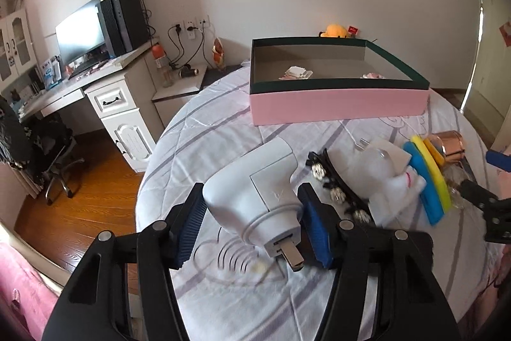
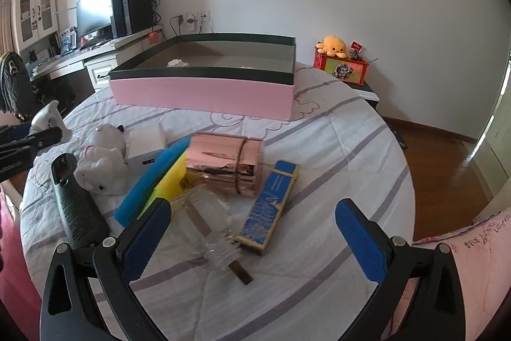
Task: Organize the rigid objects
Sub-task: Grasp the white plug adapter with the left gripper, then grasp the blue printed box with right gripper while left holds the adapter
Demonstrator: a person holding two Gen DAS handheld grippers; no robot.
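Left claw (image 1: 254, 232) around one charger (image 1: 255, 197)

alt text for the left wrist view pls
The left gripper clamps a white plug adapter above a bed with a striped sheet. Beyond it sits an open pink box; more small items lie to the right.

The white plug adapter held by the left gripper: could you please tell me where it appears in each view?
Left wrist: the white plug adapter sits low and centre, clamped in the left gripper, prong toward the camera.
Right wrist: at the far left edge, above a black gripper arm.
Shared landmark: the pink box on the bed behind.
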